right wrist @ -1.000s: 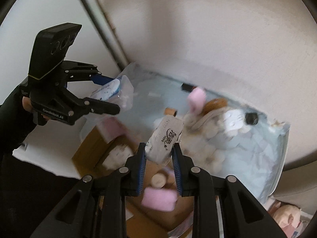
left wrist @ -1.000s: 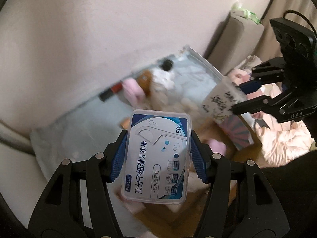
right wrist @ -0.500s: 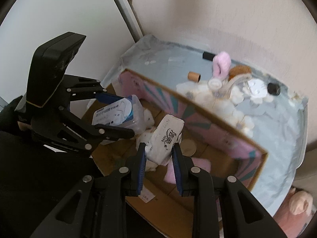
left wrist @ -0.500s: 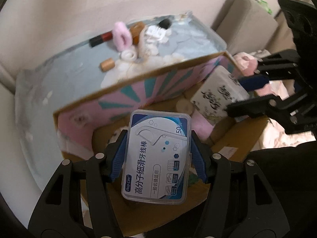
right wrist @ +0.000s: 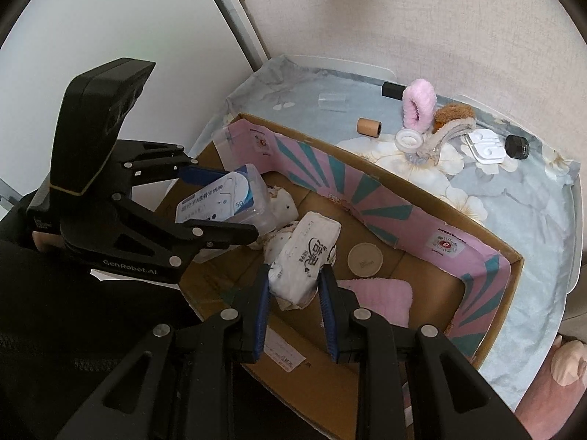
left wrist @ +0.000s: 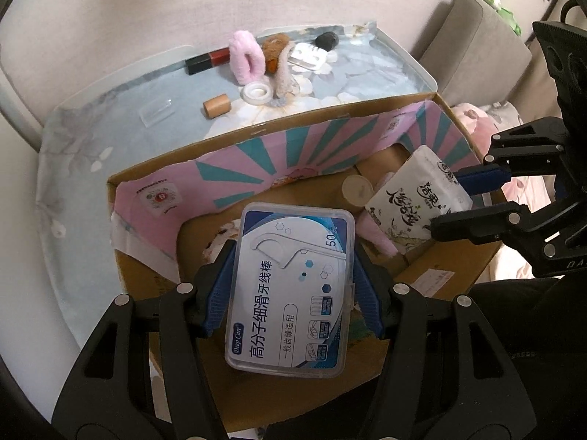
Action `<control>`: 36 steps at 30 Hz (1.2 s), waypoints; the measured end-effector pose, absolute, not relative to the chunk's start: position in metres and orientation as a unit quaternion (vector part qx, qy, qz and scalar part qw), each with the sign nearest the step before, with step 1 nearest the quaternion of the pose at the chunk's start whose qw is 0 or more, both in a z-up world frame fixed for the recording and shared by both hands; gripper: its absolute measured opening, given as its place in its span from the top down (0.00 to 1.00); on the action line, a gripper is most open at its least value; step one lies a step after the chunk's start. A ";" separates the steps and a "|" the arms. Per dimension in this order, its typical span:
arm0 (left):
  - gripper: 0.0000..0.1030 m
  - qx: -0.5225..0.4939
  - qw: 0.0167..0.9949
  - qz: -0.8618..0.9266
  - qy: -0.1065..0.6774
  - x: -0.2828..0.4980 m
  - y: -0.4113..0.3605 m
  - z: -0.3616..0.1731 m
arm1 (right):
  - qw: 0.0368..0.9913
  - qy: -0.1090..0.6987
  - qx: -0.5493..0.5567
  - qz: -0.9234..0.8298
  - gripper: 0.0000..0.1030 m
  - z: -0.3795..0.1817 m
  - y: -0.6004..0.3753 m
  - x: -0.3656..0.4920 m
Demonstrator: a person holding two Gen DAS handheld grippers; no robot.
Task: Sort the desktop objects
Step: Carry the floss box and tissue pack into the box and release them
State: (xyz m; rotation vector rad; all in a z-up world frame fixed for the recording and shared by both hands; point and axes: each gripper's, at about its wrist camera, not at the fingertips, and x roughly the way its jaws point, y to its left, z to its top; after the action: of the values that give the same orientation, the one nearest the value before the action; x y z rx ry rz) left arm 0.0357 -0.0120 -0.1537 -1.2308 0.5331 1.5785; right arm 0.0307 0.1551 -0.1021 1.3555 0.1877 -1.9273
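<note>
Item: we have carried both loads from above the surface (left wrist: 110,117) to over the cardboard box (left wrist: 234,168). Left gripper (left wrist: 293,286) jaws clamp the floss box (left wrist: 290,286); right gripper (right wrist: 295,286) jaws clamp the tissue pack (right wrist: 306,253). Both hang inside the box, so release seems next. Small items remain beyond it.
</note>
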 end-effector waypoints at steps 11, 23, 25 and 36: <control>0.00 -0.509 0.528 0.651 0.197 0.033 -0.016 -0.146 | 0.363 0.037 0.546 -0.755 0.32 -0.102 0.169 0.027; 0.00 -0.496 0.523 0.664 0.198 0.027 -0.022 -0.135 | 0.358 0.032 0.547 -0.756 0.32 -0.101 0.164 0.028; 0.00 -0.495 0.524 0.665 0.196 0.027 -0.023 -0.134 | 0.361 0.027 0.546 -0.756 0.32 -0.100 0.165 0.027; 0.00 -0.486 0.527 0.669 0.199 0.026 -0.017 -0.129 | 0.330 0.017 0.544 -0.771 0.32 -0.095 0.181 0.030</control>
State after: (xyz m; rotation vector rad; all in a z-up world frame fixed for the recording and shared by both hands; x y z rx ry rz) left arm 0.0265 -0.0165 -0.1290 -1.1605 0.4746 1.5978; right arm 0.0296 0.1806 -0.0954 1.4219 0.0457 -2.0172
